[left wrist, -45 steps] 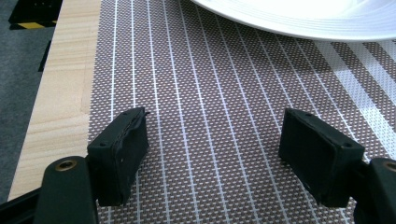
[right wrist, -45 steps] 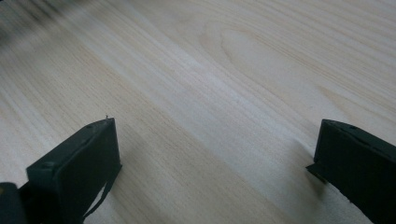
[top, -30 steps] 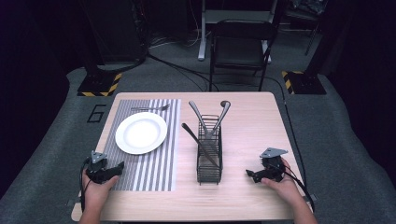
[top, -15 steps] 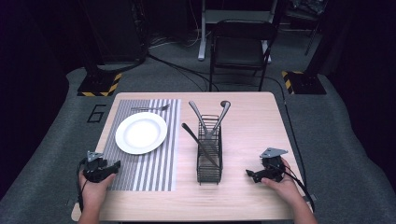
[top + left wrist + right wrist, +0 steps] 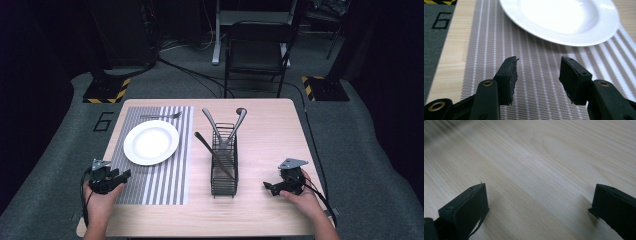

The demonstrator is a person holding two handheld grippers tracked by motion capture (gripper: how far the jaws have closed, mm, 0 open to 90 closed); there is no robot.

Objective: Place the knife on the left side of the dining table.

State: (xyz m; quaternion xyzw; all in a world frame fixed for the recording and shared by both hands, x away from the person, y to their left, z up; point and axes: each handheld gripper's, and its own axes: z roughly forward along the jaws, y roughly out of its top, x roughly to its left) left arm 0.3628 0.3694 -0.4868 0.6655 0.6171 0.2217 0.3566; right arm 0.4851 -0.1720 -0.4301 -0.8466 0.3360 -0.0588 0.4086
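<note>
On a wooden table (image 5: 270, 135), striped placemat (image 5: 165, 175), white plate (image 5: 151, 142), dark grey-carpeted room.

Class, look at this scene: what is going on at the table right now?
A person sits at a wooden table with a gripper in each hand. The left gripper is over a striped placemat, near a white plate; its fingers have just been closing, with nothing between them. The right gripper rests open over bare wood. A wire caddy of cutlery stands mid-table, and a fork lies beyond the plate. Nothing is held.
</note>
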